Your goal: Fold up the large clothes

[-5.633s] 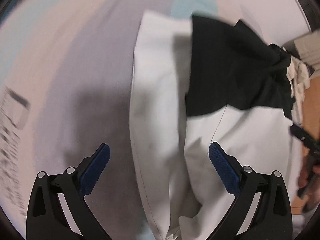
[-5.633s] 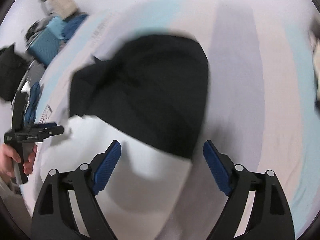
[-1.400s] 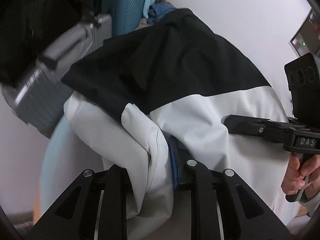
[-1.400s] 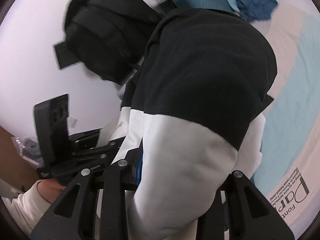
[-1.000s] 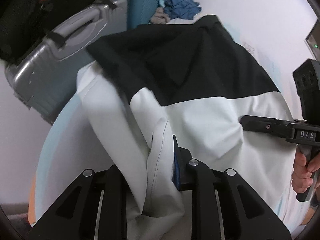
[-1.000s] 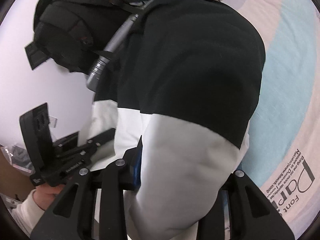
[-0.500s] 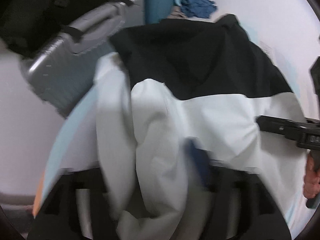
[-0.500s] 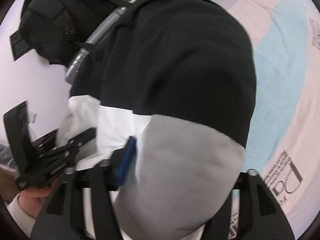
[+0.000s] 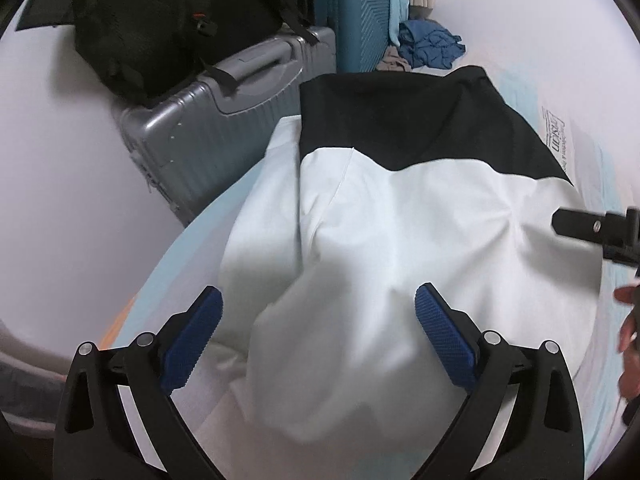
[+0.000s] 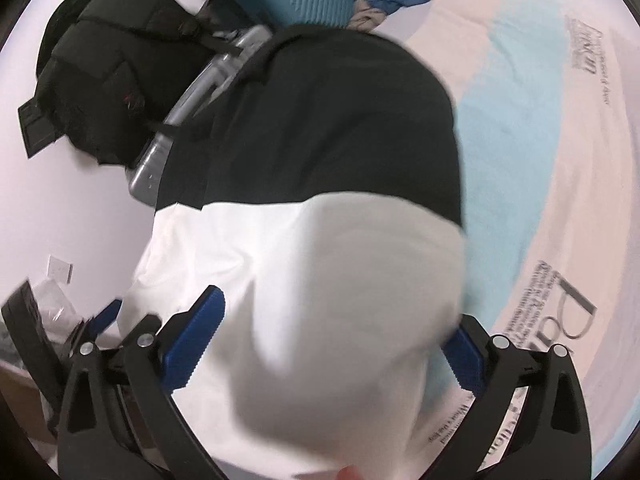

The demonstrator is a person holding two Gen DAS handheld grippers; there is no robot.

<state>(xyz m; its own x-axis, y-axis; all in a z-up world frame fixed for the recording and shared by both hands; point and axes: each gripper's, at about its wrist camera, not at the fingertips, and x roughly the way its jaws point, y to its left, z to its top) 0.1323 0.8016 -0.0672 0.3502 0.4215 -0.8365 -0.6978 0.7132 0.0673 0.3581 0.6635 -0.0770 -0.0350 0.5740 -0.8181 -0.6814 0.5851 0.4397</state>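
Both the left gripper [image 9: 316,328] and right gripper [image 10: 334,330] have jaws opening wide, seemingly clear of the black-and-white garment [image 9: 400,216] on the bed [image 10: 520,160].

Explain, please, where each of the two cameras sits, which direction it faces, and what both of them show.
Left wrist: sits on the left gripper, looks steeply down over the white and black garment toward the grey suitcase; opening jaws, cloth between them, and the other hand show.
Right wrist: sits on the right gripper, looks down on the same garment over the printed bedsheet; its opening jaws show.
Shared: garment, grey suitcase, teal suitcase, black backpack.
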